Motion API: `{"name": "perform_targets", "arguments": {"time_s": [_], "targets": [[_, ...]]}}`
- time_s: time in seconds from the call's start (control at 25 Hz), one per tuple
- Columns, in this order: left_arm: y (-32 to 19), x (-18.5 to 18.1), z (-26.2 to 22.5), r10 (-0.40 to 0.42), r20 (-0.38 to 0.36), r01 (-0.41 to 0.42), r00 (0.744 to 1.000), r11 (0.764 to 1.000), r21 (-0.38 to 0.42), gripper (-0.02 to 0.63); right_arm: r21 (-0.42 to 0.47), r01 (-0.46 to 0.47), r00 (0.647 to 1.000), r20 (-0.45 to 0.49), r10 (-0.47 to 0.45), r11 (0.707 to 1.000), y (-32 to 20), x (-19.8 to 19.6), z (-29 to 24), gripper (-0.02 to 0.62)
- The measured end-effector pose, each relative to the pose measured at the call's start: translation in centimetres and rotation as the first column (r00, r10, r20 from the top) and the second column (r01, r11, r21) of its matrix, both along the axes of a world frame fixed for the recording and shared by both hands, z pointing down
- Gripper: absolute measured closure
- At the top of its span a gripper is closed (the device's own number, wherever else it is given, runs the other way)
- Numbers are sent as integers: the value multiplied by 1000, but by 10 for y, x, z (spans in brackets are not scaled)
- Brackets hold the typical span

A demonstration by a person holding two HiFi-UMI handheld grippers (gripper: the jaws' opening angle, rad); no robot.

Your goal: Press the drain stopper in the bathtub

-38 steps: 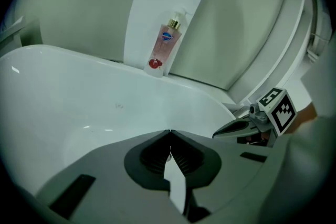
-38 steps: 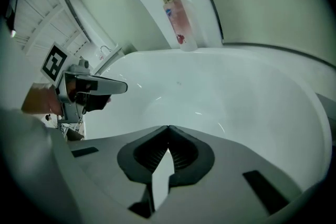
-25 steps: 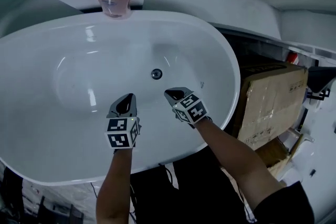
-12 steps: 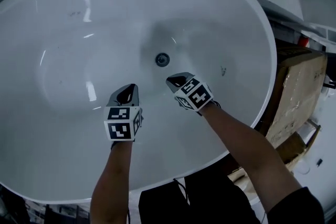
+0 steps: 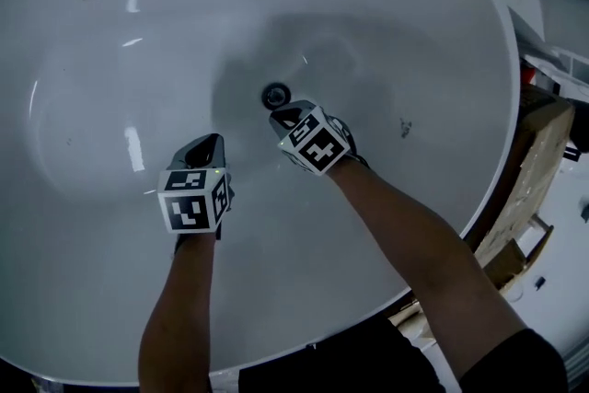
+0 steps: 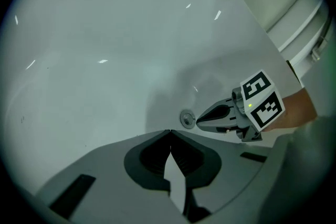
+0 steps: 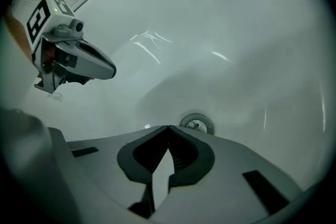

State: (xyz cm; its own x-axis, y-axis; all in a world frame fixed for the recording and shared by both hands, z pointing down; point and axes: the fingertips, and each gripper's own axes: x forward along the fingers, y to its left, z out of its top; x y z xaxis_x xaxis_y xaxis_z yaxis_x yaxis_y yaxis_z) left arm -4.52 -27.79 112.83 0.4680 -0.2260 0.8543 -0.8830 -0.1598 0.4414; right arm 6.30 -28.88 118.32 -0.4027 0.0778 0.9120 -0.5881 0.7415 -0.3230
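Note:
The round metal drain stopper point(image 5: 275, 94) sits at the bottom of the white bathtub point(image 5: 110, 32). My right gripper point(image 5: 280, 116) is shut with nothing in it, its tip just short of the stopper point(image 7: 197, 124). In the left gripper view the right gripper point(image 6: 198, 121) points at the stopper point(image 6: 187, 118) from the right. My left gripper point(image 5: 212, 139) is shut and empty, hanging over the tub floor to the left of the drain and a little nearer to me. In the right gripper view the left gripper point(image 7: 111, 69) shows at upper left.
The tub's rim point(image 5: 502, 41) curves down the right side. Beyond it stands a cardboard box point(image 5: 526, 189) on the floor. The tub's sloped white walls surround both grippers.
The head camera has leaned in over the tub, so the bottle on the rim has left the view. My right gripper has closed in on the drain stopper; the left gripper followed slightly.

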Motion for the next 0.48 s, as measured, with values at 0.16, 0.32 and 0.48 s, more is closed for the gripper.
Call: {"name": "perform_targets", "arguments": {"time_s": [0.16,0.32,0.48], "targets": [[-4,2,22,5,-4,-5,1000,1000,6,594,47,72,992,-108,-67,996,-11,9,28,581],[-12,-4,35,-22,-9,22,1000,1000,12,594,85,89,977,-201,-71,992,-31,21,49,581],[-17,-9,38,-29,-2,29,1000,999,28,594,49,39,974,-225,-27,998,-32,27,56,578]]}}
